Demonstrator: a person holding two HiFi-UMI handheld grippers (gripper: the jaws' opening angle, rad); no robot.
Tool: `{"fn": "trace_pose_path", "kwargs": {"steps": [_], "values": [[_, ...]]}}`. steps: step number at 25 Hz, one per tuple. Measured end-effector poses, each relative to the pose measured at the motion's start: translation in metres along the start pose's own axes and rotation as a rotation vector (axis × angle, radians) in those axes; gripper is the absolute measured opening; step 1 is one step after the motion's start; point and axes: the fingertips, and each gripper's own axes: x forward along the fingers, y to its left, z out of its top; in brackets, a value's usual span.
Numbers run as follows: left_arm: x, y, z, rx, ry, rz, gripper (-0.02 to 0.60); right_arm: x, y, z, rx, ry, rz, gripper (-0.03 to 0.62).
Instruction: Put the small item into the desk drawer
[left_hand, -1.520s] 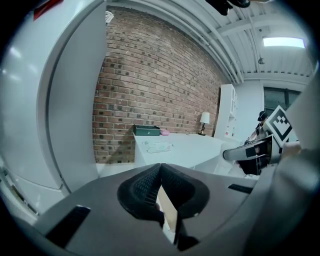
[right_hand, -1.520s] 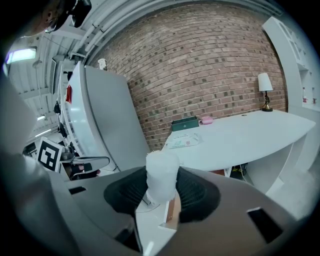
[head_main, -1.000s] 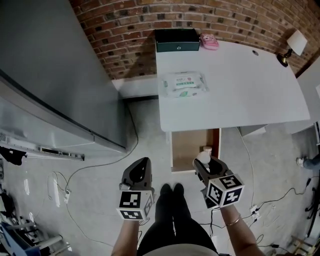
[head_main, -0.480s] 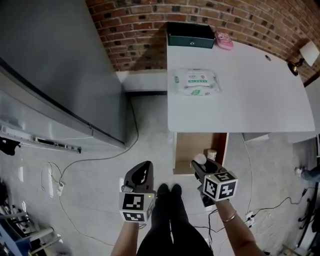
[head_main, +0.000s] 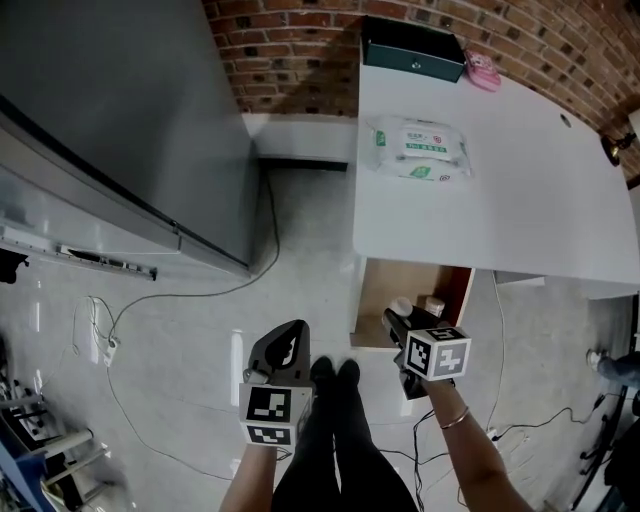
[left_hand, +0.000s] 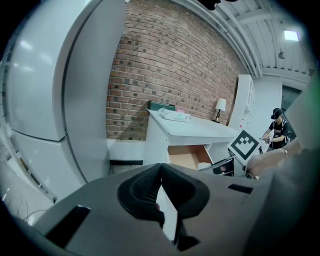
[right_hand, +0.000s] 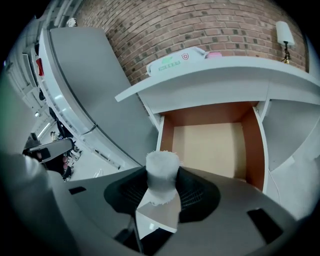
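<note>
My right gripper (head_main: 398, 318) is shut on a small white roll (head_main: 401, 306) with frayed ends. It hangs at the front edge of the open desk drawer (head_main: 378, 288). In the right gripper view the roll (right_hand: 161, 170) stands upright between the pads of that gripper (right_hand: 161, 184), and the drawer (right_hand: 252, 145) lies just ahead with a bare pale bottom. A second small pale object (head_main: 433, 304) shows just right of the roll; what it is I cannot tell. My left gripper (head_main: 290, 338) hangs over the floor left of the drawer, jaws shut and holding nothing (left_hand: 160, 169).
The white desk (head_main: 520, 220) carries a pack of wipes (head_main: 420, 148), a dark green box (head_main: 412, 47) and a pink item (head_main: 483, 70). A tall grey cabinet (head_main: 110, 120) stands at the left. Cables (head_main: 180, 300) trail over the floor. The person's feet (head_main: 332, 375) are between the grippers.
My right gripper has carried the roll forward, from short of the drawer to its front edge. The left gripper has kept its place.
</note>
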Motion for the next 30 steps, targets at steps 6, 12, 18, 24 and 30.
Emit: {"fn": "trace_pose_path", "kwargs": {"steps": [6,12,18,24,30], "values": [[0.011,0.015,-0.025,-0.037,0.036,0.039,0.021,0.043,-0.014,-0.010,-0.004,0.064,-0.008,0.176],[0.020,0.030,-0.046,-0.074,0.063,0.072,0.021,0.083,-0.022,-0.022,-0.026,0.132,-0.012,0.176],[0.025,0.040,-0.057,-0.098,0.079,0.097,0.021,0.121,-0.038,-0.033,-0.030,0.206,-0.038,0.176],[0.027,0.053,-0.064,-0.124,0.086,0.128,0.021,0.149,-0.053,-0.042,-0.043,0.269,-0.072,0.176],[0.025,0.061,-0.069,-0.145,0.093,0.157,0.021,0.166,-0.058,-0.046,-0.057,0.295,-0.093,0.176]]}}
